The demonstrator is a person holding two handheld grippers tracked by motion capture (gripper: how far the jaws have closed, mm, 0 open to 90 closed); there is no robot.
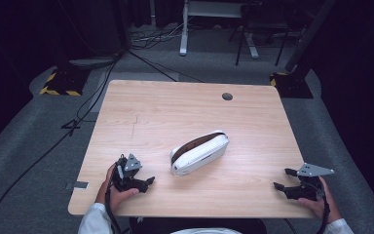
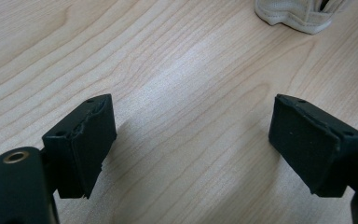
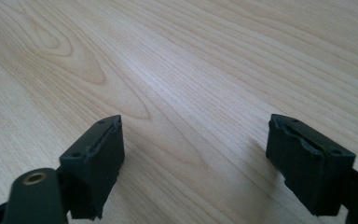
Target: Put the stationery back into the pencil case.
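Observation:
A white zippered pouch (image 1: 199,152) with a brown opening lies tilted near the middle of the wooden table (image 1: 185,112). My left gripper (image 1: 145,178) rests near the front left edge, held in a hand, its jaws open and pointing right toward the pouch. In the left gripper view the gripper (image 2: 193,140) has only bare wood between its pads, and a corner of the pouch (image 2: 298,14) shows at the top. My right gripper (image 1: 283,179) sits near the front right edge, open and pointing left. In its own view the right gripper (image 3: 196,158) also holds nothing.
A round cable hole (image 1: 227,96) sits at the table's far right. Beyond the table, cables cross the grey floor, and stand bases with yellow-black tape (image 1: 61,83) and white frame legs (image 1: 184,29) stand there.

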